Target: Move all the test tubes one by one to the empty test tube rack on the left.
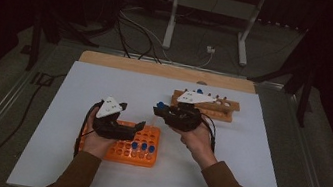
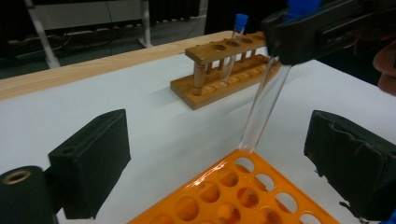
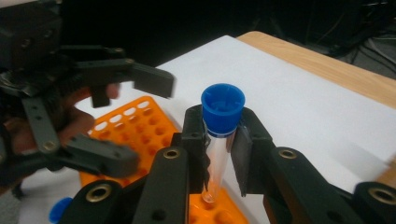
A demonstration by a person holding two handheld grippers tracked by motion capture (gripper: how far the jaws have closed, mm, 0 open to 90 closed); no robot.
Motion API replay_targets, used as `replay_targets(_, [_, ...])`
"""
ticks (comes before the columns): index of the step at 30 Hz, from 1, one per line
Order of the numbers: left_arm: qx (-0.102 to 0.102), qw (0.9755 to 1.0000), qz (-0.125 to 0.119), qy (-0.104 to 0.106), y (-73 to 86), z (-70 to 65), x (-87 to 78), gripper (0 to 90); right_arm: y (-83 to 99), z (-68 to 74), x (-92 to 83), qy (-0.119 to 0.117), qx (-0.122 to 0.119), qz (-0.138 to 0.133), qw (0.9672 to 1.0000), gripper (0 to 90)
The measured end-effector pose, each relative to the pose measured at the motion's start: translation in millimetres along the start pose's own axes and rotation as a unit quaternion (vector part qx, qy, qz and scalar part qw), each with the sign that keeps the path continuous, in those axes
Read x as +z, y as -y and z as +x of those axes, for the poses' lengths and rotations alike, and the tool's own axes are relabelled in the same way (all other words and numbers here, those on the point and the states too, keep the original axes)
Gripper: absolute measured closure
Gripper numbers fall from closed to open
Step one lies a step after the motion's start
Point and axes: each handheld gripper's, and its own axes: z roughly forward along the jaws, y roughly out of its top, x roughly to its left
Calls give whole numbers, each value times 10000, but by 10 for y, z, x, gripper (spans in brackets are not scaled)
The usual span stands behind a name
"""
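Legible text, labels, brands, numbers, signs: none. Orange rack [image 1: 138, 145], wooden rack [image 1: 213, 106], blue-capped tube [image 3: 219, 140] and white table [image 1: 121, 81] surfaces carry no readable markings in any view.

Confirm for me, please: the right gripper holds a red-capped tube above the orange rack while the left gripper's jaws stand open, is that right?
Not quite: the cap is blue, not red, as the right gripper view shows. The right gripper is shut on the blue-capped tube above the orange rack, and the left gripper stands with its jaws open.
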Motion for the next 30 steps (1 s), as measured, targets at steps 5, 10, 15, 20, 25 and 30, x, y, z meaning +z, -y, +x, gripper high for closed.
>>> replay_targets(5, [60,9999,46,90,-3,-32,50,168,-19,101,94,-160,-44,31,9999,763])
replay_targets(10, [134,9998,42,156,2,-52,60,339,-40,178,141,-269,-94,31,9996,763])
replay_targets(15, [161,9992,17,365,7,-48,47,565,-43,215,164,-330,-125,63,9994,763])
replay_targets(20, [255,9983,25,518,11,-72,50,707,-37,217,179,-353,-134,108,9992,763])
replay_targets(25, [347,9979,22,552,18,-104,54,776,-38,224,188,-356,-171,145,9991,763])
replay_targets(30, [316,9980,-3,555,28,-108,57,782,-36,219,175,-375,-216,158,9989,724])
